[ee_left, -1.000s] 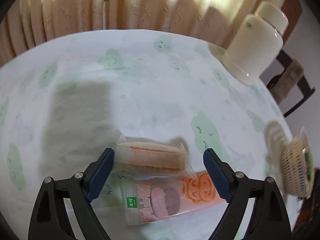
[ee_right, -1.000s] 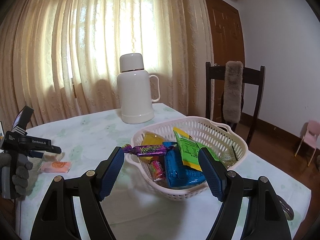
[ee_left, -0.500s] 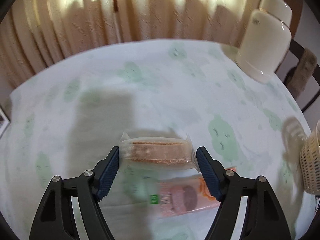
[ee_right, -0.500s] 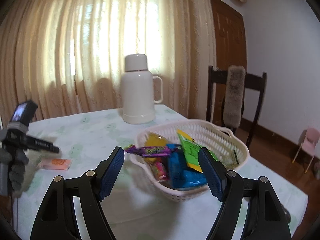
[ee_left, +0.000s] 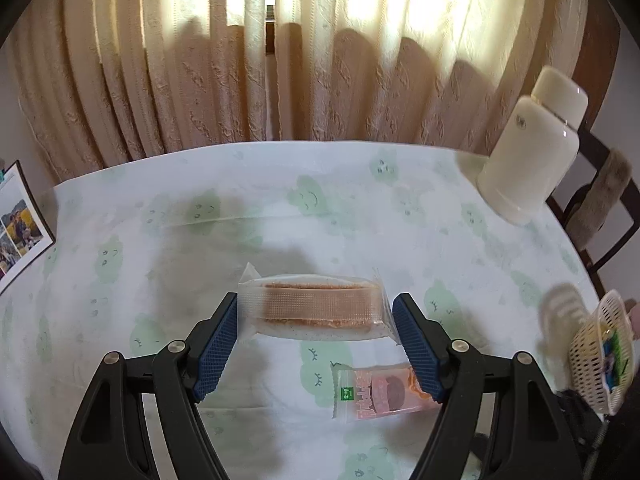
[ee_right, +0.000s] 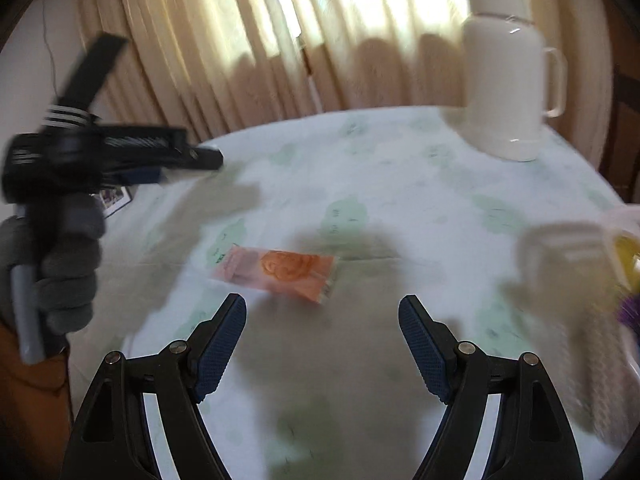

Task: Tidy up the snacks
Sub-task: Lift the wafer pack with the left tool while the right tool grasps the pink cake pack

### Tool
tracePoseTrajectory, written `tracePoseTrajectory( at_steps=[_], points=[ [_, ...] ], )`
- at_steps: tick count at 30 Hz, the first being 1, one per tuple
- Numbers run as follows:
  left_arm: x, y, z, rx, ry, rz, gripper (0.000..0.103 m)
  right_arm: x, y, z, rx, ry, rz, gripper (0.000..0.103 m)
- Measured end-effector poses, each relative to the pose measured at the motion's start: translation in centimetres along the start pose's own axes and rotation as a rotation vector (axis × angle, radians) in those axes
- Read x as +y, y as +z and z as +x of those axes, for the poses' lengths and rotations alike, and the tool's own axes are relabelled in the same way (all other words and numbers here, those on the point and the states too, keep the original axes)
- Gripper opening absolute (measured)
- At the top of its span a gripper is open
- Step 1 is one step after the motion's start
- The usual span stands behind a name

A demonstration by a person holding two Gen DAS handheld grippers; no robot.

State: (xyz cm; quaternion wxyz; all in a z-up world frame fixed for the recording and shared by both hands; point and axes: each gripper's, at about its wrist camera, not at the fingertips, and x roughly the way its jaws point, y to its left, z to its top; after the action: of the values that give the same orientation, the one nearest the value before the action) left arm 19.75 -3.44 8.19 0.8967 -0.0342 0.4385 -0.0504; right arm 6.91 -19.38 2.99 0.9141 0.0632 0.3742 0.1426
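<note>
The left gripper (ee_left: 316,340) grips a clear-wrapped tan wafer sandwich (ee_left: 314,307) by its two ends, long axis running straight across from pad to pad, lifted above the cloud-printed white tablecloth (ee_left: 280,216). A pink-orange snack packet (ee_right: 276,272) lies flat on the cloth ahead of the right gripper (ee_right: 322,344), whose jaws stand wide apart holding nothing; in that view its long axis runs left to right, tilting slightly down toward the right. A white woven plastic basket (ee_left: 600,352) sits at the table's right edge.
</note>
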Motion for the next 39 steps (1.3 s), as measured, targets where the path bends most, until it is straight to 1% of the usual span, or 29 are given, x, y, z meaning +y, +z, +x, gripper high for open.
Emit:
tracePoseTrajectory(
  at_steps=[2,6,9,11,14,16,19,24,25,28,30,31,33,35,39],
  points=[
    [0.4,0.2,-0.3,-0.004,-0.010,-0.014,0.073,0.6,1.0,1.5,0.037,0.038,-0.016,0.079],
    [0.9,0.4,-0.7,-0.014,-0.015,-0.035,0.073,2.1,3.4,4.7,0.101,0.087,-0.062,0.079],
    [1.5,0.5,-0.9,-0.012,-0.023,-0.055,0.073,2.9,4.7,7.0,0.136,0.107,-0.090,0.079],
    [1.8,0.6,-1.0,-0.010,-0.024,-0.066,0.073,2.9,5.1,8.3,0.155,0.100,-0.085,0.079],
    [2.0,0.7,-0.9,-0.008,-0.028,-0.078,0.073,2.9,5.2,9.9,0.185,0.116,-0.074,0.079],
    [2.2,0.7,-0.9,-0.006,-0.028,-0.087,0.073,3.2,4.8,9.9,0.182,0.118,-0.090,0.079],
    [2.6,0.7,-0.7,0.001,-0.027,-0.106,0.073,3.8,3.8,8.9,0.204,0.158,-0.106,0.079],
    [2.8,0.6,-0.4,0.010,-0.023,-0.113,0.073,5.9,0.9,6.3,0.232,0.192,-0.186,0.079],
    [2.7,0.6,-0.3,0.014,-0.021,-0.109,0.073,6.4,0.4,5.9,0.231,0.181,-0.207,0.079],
    [2.4,0.6,-0.3,0.018,-0.023,-0.102,0.073,7.2,0.0,5.8,0.213,0.105,-0.242,0.076],
    [2.4,0.7,-0.5,0.013,-0.027,-0.100,0.073,7.5,0.2,6.2,0.192,0.045,-0.261,0.067],
    [2.5,0.7,-0.6,0.009,-0.030,-0.101,0.073,7.7,0.4,6.5,0.185,0.019,-0.268,0.065],
    [2.7,0.8,-0.8,0.005,-0.035,-0.107,0.073,7.9,0.8,7.0,0.171,-0.017,-0.267,0.053],
    [2.8,0.8,-0.7,0.007,-0.038,-0.113,0.073,8.1,1.3,7.4,0.163,-0.051,-0.267,0.047],
    [2.7,0.8,-0.5,0.018,-0.040,-0.118,0.073,8.4,1.6,8.1,0.149,-0.094,-0.260,0.041]
  ],
)
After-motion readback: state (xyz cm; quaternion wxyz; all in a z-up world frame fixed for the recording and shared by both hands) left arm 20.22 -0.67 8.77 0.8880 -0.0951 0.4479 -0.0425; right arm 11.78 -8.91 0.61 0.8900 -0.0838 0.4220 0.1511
